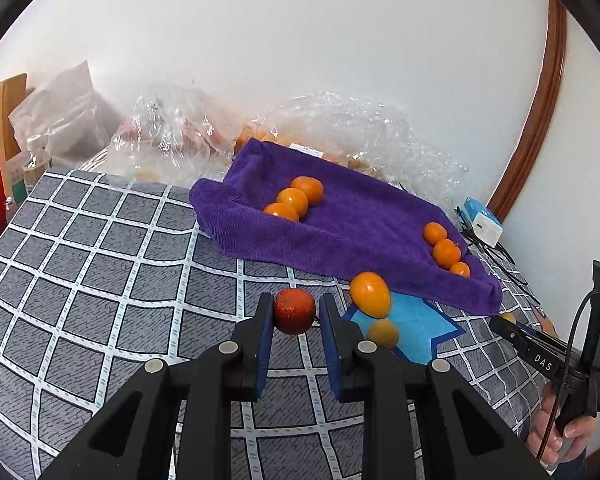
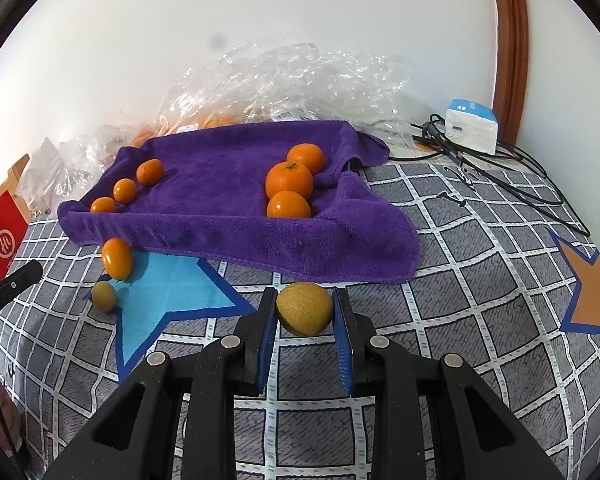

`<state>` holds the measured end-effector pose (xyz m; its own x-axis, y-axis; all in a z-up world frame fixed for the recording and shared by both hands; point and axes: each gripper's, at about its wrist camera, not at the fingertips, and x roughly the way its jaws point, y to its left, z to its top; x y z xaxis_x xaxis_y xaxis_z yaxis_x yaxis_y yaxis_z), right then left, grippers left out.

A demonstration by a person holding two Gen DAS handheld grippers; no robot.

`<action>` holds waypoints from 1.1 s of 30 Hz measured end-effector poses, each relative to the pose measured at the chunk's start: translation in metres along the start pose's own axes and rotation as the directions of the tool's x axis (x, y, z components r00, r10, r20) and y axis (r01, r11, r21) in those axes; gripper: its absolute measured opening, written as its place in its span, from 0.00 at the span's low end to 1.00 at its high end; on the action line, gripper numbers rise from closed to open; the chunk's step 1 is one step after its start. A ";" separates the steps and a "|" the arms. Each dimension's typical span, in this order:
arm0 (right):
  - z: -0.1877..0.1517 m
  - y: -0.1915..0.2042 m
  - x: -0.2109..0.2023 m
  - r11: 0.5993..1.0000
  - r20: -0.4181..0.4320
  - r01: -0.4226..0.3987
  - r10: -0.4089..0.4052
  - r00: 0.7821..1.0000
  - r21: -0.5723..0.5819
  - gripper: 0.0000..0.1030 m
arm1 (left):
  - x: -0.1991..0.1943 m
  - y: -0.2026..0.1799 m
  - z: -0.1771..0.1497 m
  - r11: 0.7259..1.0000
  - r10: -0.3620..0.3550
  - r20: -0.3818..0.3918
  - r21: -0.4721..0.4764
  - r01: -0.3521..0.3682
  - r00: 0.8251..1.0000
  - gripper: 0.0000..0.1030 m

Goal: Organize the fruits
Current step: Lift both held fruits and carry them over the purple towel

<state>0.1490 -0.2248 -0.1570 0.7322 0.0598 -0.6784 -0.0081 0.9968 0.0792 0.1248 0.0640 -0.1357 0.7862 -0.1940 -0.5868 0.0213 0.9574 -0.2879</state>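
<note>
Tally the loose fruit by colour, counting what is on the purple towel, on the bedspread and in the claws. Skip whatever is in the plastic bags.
Orange: 7, six on the purple towel in two rows of three, one on the bedspread
Yellow-brown: 2, one on the bedspread, one in the right claw
Red: 1, in the left claw
Total: 10

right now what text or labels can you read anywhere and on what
"DAS": on the right tool, white letters along its arm.
"Hi" in a white ring: on the red bag.
One white character on the red bag's edge in the left view: cut off, unreadable.
Bottle label: too blurred.
White sticker on the plastic wrap: too small.
White and blue box: print too small.
</note>
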 end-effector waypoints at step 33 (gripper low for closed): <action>0.123 0.014 0.048 0.992 0.000 -0.102 0.102 0.995 -0.080 0.26 | 0.046 -0.018 0.098 0.999 -0.010 -0.092 -0.042 0.007 0.996 0.21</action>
<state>0.2674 -0.2145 -0.0985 0.7278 0.1615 -0.6665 -0.1371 0.9865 0.0894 0.2209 0.0585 -0.0834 0.7255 -0.2228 -0.6512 0.0008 0.9464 -0.3230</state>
